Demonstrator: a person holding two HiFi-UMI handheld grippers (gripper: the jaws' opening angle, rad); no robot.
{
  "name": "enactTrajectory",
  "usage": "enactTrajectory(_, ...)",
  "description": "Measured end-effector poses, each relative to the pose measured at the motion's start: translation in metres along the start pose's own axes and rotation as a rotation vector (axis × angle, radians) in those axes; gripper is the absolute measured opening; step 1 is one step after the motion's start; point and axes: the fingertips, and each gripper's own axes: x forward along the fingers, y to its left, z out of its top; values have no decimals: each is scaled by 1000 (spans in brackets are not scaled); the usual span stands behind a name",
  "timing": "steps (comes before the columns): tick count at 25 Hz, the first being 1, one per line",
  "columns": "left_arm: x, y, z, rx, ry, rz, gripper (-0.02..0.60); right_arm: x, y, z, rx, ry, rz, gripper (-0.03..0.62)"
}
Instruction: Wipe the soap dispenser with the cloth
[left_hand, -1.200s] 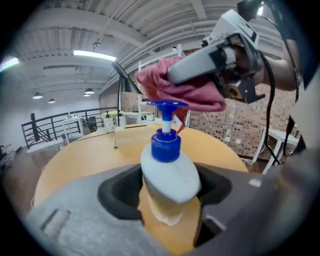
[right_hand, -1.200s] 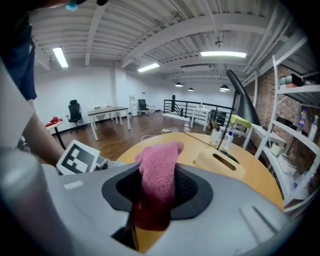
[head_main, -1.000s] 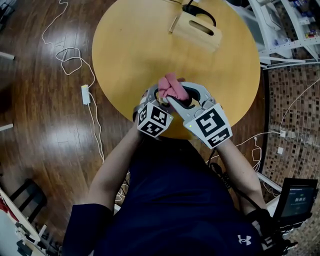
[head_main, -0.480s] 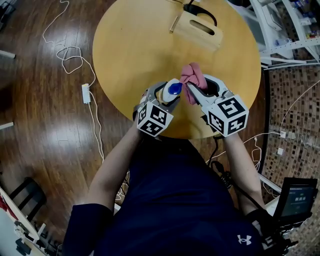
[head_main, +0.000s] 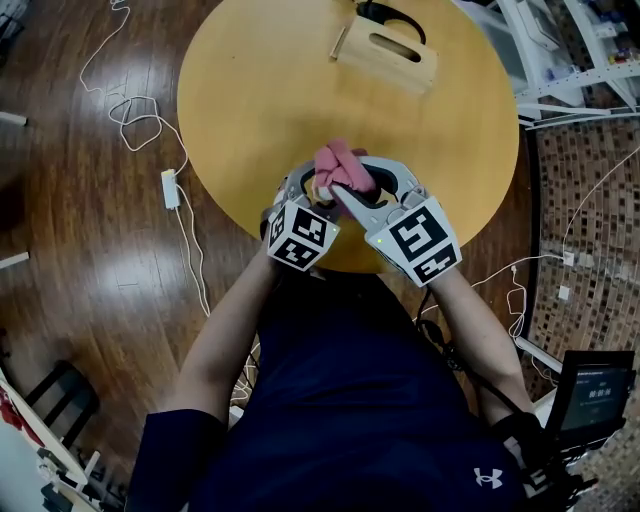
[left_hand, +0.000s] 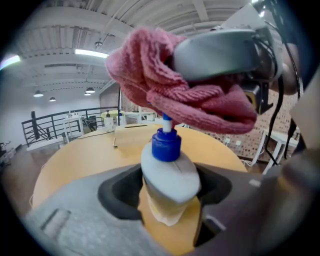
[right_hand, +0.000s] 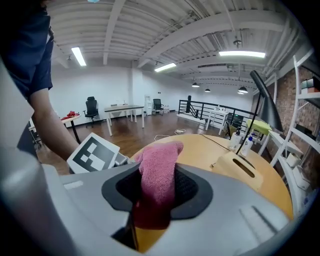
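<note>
The left gripper (left_hand: 170, 194) is clamped on the white plastic soap dispenser with a blue pump collar (left_hand: 169, 167), its jaws pressed against the bottle's two sides and holding it upright. Directly above those jaws the pink terry cloth (left_hand: 172, 92) drapes over the pump head and seems to rest on it, though its folds hide the contact itself. The right gripper (right_hand: 156, 191) is closed on that cloth, with a bunched strip pinched between its jaws and standing up past their tips; this gripper reaches in over the left one from the right. Beneath both lies the round yellow wooden table (head_main: 250, 110); well beyond the tips, near its far edge, sits a pale wooden box with a slot (head_main: 392, 58); off to the left gripper's left, a white cable (head_main: 150, 130) trails across the dark floor.
</note>
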Motion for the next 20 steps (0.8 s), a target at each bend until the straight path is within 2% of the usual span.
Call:
enactTrajectory(7, -3, 3, -2, 0, 10, -3, 292, -9, -37, -15, 212, -42, -37, 135)
enactTrajectory(10, -10, 5, -5, 19, 55, -9, 298, -22, -56, -16, 268, -103, -113, 135)
enactTrajectory(11, -16, 7, -4, 24, 66, -4, 325, -28, -64, -19, 303, -121, -141, 135)
enactTrajectory(14, -32, 11, 7, 21, 68, 29, 345, -39, -84, -42, 369, -103, -189, 137)
enactTrajectory(17, -35, 7, 16, 62, 109, 42, 342, -28, -71, -62, 329, -51, -110, 138)
enactTrajectory(20, -41, 8, 15, 132, 166, 46, 261, -3, -26, -56, 261, -49, 36, 138)
